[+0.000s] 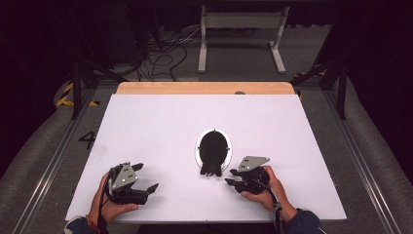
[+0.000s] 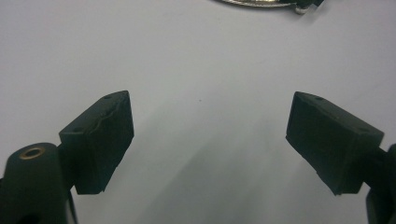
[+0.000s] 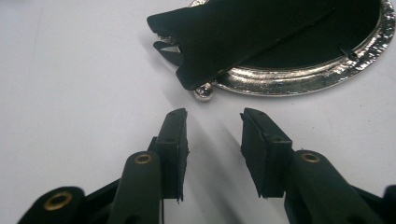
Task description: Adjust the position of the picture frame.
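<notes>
An oval silver-rimmed picture frame point(image 1: 213, 151) lies face down near the middle of the white tabletop point(image 1: 156, 126), its black back and fold-out stand point(image 3: 243, 37) facing up. A small silver ball foot point(image 3: 204, 92) sticks out from the rim point(image 3: 299, 79). My right gripper point(image 1: 230, 176) rests just right of the frame's near end. Its jaws point(image 3: 214, 116) stand a little apart, pointing at the ball foot, with nothing between them. My left gripper point(image 1: 148, 176) sits at the near left, well clear of the frame. Its jaws point(image 2: 210, 107) are spread wide over bare table, and the frame's rim point(image 2: 261, 3) shows far ahead.
A wooden strip point(image 1: 204, 87) runs along the table's far edge. Beyond it on the floor are tangled cables point(image 1: 165, 53) and a white metal stand point(image 1: 241, 34). Rails line the floor on both sides of the table.
</notes>
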The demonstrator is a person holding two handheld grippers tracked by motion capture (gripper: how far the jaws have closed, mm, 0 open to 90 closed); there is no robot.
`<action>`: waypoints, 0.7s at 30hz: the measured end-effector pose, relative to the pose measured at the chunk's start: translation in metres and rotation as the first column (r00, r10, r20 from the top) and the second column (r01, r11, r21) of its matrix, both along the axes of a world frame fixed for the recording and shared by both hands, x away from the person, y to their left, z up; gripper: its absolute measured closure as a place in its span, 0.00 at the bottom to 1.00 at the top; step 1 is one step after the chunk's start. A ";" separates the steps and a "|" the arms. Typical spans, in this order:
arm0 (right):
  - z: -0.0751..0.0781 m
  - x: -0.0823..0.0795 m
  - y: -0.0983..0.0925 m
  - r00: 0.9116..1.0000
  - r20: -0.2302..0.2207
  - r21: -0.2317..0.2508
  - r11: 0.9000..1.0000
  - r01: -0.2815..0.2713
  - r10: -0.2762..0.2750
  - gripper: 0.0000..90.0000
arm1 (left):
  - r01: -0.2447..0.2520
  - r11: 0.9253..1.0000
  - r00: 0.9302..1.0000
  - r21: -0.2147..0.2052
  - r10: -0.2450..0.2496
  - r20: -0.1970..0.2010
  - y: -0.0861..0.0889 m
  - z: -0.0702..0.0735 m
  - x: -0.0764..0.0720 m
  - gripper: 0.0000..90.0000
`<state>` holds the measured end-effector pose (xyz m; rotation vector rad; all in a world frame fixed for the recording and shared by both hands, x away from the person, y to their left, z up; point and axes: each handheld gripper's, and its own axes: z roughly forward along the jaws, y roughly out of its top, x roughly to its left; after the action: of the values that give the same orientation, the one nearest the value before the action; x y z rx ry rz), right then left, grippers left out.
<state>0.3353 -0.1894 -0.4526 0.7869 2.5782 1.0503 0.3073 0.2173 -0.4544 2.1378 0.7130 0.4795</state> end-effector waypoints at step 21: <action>0.001 0.006 0.011 0.999 -0.023 -0.040 0.998 -0.039 0.038 0.70 | -0.108 0.994 0.994 -0.025 0.109 0.021 0.032 0.000 -0.019 0.17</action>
<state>0.3417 -0.1786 -0.4518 0.7459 2.6346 1.0021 0.2878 0.2495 -0.4540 2.0760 0.8212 0.5499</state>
